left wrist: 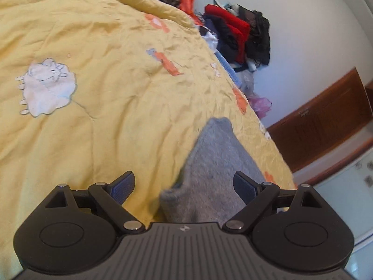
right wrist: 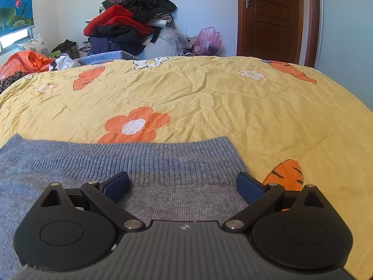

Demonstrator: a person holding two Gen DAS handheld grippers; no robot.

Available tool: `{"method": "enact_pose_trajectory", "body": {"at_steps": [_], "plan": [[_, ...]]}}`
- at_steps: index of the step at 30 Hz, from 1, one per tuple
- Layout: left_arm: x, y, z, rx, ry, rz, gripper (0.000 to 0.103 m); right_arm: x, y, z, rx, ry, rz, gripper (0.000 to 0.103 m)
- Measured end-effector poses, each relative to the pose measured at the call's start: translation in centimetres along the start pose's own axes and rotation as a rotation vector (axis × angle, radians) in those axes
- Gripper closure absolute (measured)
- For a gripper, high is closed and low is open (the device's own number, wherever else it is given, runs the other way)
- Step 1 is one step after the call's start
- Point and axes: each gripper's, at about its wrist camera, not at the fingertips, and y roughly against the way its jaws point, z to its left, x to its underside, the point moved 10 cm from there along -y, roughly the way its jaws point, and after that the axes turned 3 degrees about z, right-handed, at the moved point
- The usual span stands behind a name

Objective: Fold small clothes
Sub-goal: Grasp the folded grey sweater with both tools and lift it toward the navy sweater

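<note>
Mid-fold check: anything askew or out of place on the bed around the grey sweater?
Nothing damaged or spilled. The grey sweater lies flat on the yellow quilt, its ribbed hem straight. Only oddity: clothes heaped untidily beyond the bed's far edge. Both grippers open, holding nothing.

A wrinkled yellow quilt [right wrist: 209,98] printed with orange flowers, white blossoms and orange carrots covers the bed. In the left wrist view a white sheep patch [left wrist: 46,86] sits on it. Beyond its far edge, against the pale wall, rises a heap of black, red and navy clothing [right wrist: 132,23]. To the heap's right stands a translucent pink plastic bag [right wrist: 208,40], and farther right a brown panelled wooden door [right wrist: 271,14]. At the far left lies a crumpled orange plastic bag [right wrist: 25,61], under a blue lotus-print window blind [right wrist: 15,4].
</note>
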Motion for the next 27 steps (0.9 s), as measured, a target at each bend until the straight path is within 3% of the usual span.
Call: {"method": "enact_pose_trajectory", "body": {"at_steps": [4,6,7,9,13,15,21,27], "plan": [[0.2,-1.7,-1.5,0.027,-0.026,0.016,0.011,-0.1,0.4,0.3,-0.018,0.015,0.011,0.004],[0.1,-2.1,-1.7,-0.004,-0.053,-0.015,0.012,-0.8,2.0,0.7,-0.027,0.003,-0.012,0.005],[0.1,-2.2,-1.9,-0.024,-0.056,-0.019,0.013,-1.3,3.2,1.1,-0.054,-0.015,-0.038,0.005],[0.3,-2.5,-2.0,-0.043,-0.053,-0.011,0.027,-2.4,5.7,2.7,-0.142,-0.028,-0.074,0.003],[0.7,-2.7,-2.1,-0.046,-0.042,0.014,0.032,-4.6,9.4,7.5,-0.270,0.083,-0.091,0.003],[0.8,-2.5,-1.7,-0.036,-0.002,0.015,0.039,-5.6,10.5,9.7,-0.329,0.115,-0.092,0.003],[1.2,-1.9,-1.6,-0.032,0.021,0.037,0.038,-7.1,12.6,15.5,-0.503,0.087,-0.049,0.003],[1.2,-2.2,-1.8,-0.017,-0.021,0.014,0.038,-6.1,13.4,18.7,-0.540,0.154,-0.018,0.003]]}}
